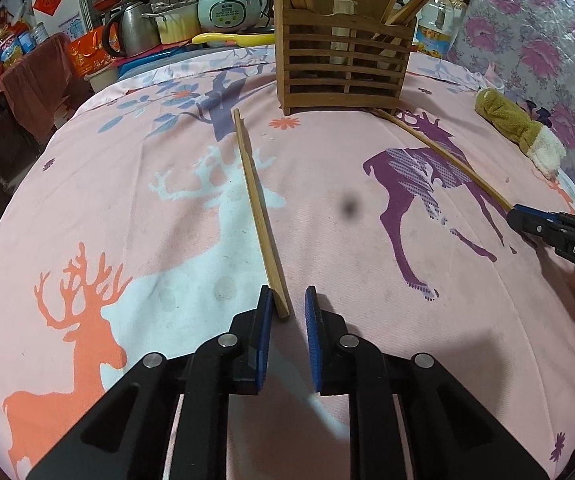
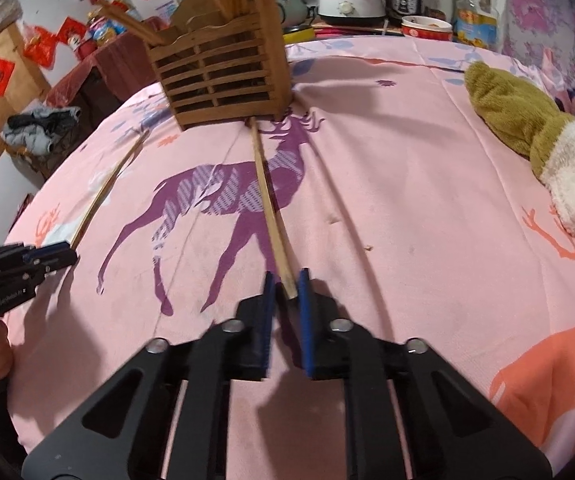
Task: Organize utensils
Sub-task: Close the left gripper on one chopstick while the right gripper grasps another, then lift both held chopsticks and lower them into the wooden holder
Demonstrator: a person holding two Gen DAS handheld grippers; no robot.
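Pink deer-print cloth (image 1: 167, 208) bears two long, slim, tan wooden chopsticks (image 1: 259, 216).

- Cloth (image 1: 127, 184): pink, printed with purple, orange and white deer.
- Holder (image 1: 345, 64): brown slatted wood, at twelve o'clock.
- Chopstick (image 1: 261, 216): pale tan.
- Mitten (image 2: 527, 128): olive green, cream cuff, at two o'clock.
- Gripper pads (image 1: 265, 320): blue.
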